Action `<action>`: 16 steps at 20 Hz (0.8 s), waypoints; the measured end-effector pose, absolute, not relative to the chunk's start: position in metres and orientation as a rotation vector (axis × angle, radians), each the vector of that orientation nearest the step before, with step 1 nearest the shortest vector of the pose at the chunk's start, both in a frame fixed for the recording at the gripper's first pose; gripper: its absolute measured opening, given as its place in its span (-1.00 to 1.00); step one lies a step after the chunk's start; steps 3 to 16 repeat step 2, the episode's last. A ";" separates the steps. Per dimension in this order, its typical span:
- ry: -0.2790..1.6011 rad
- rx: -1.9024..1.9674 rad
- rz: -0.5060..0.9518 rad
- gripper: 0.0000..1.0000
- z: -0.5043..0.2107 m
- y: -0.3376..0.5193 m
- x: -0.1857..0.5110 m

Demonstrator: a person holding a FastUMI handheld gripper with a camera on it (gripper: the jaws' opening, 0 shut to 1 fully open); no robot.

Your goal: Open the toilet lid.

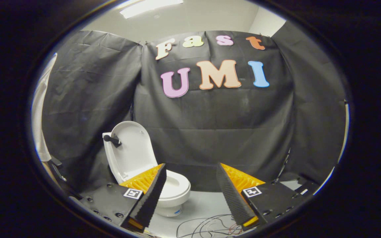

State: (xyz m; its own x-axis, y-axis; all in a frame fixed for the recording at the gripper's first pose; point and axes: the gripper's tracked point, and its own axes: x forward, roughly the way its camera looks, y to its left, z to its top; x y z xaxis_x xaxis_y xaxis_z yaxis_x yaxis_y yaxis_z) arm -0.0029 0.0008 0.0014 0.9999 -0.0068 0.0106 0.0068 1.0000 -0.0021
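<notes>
A small white toilet [174,190] is seen standing on a pale floor [203,205], close in front of the black cloth wall [210,132]. Its lid [132,148] is raised upright, leaning back above the bowl, and the seat ring is exposed below it. A short black handle [111,140] is fixed on the lid's upper left part. The gripper [190,190] is held with its fingers spread wide, and nothing is gripped between them. The left finger [150,195] is placed just before the toilet and partly covers the bowl; the right finger [232,195] is well apart from the toilet, to its right. Thin loose wires [207,226] are lying on the floor, nearer than the toilet.
</notes>
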 end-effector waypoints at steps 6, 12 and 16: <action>-0.004 -0.007 -0.006 0.80 -0.002 0.001 0.004; -0.004 -0.007 -0.006 0.80 -0.002 0.001 0.004; -0.004 -0.007 -0.006 0.80 -0.002 0.001 0.004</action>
